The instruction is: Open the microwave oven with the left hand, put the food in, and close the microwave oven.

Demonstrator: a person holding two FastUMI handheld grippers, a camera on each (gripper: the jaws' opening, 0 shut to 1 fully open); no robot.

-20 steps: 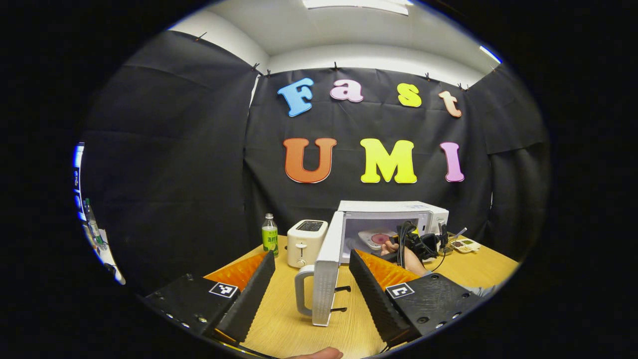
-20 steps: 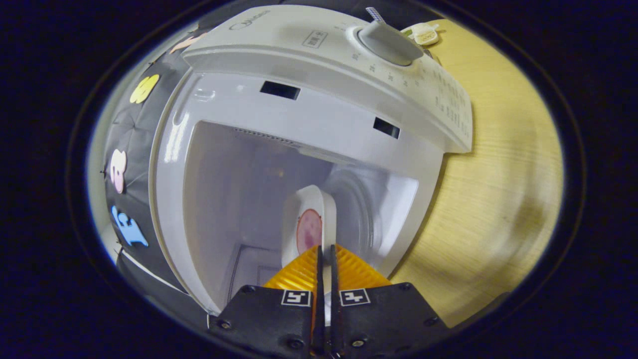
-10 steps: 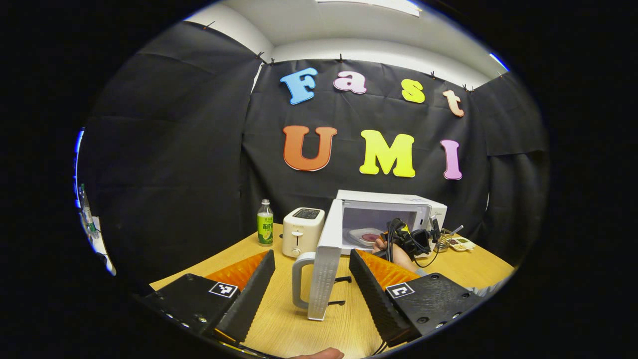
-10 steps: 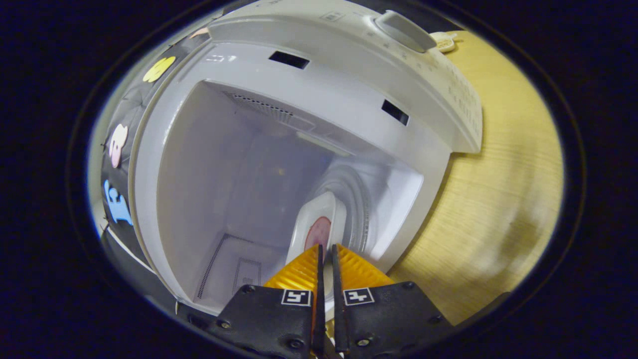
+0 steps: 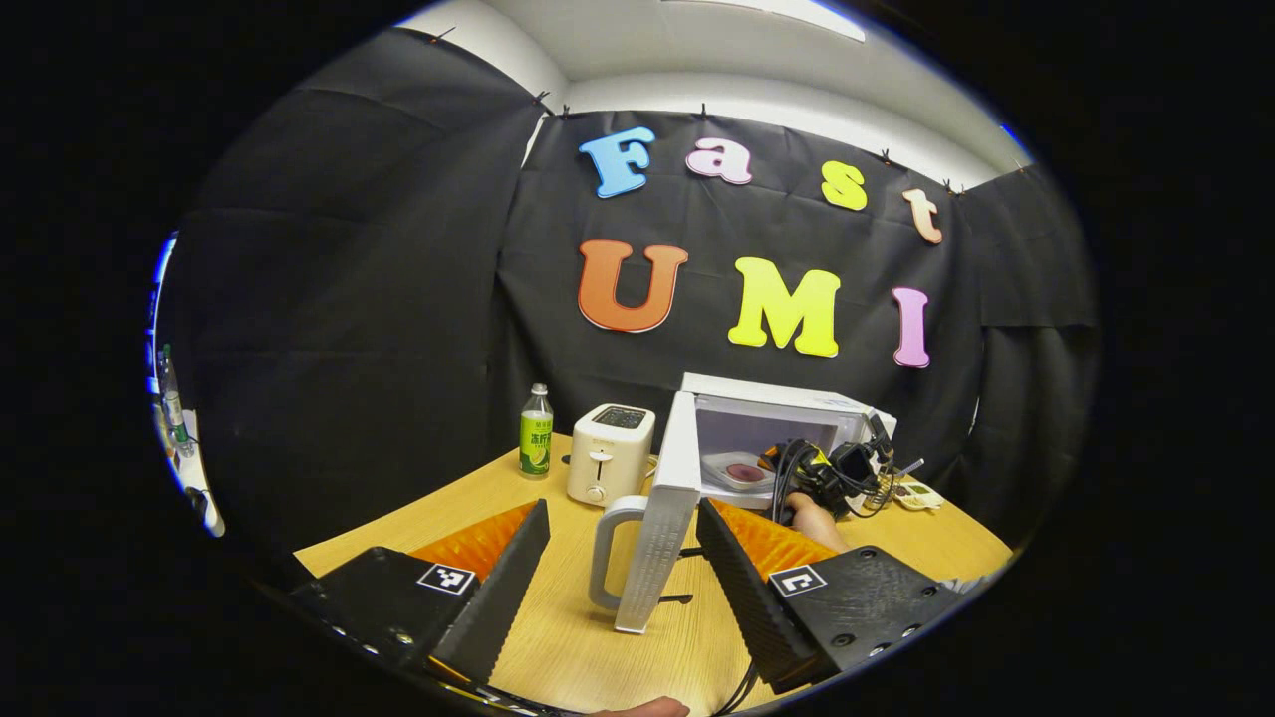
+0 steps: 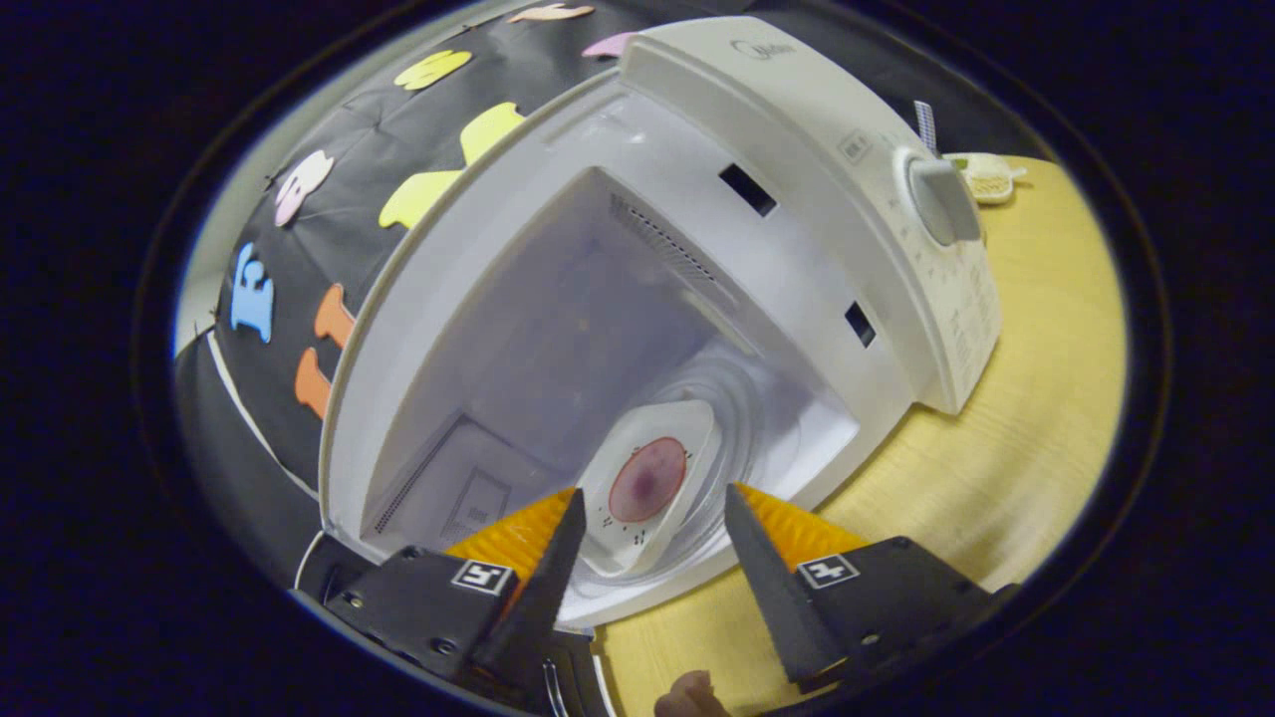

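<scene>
Both hand-held grippers spread; food plate (image 6: 645,485) inside microwave (image 6: 797,179).

White microwave (image 6: 827,159) on the table (image 6: 1036,418), door (image 5: 657,528) swung wide open, handle toward camera. White dish (image 6: 647,488) with round pink food (image 6: 647,478) sits flat on the glass turntable inside.

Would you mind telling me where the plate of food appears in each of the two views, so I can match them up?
Left gripper view: the plate of food sits small and far off, right of centre, inside the open microwave, behind the door.
Right gripper view: the plate sits low at centre, on the microwave's floor, beyond the right gripper, which is open.
Shared landmark: the white microwave.
</scene>
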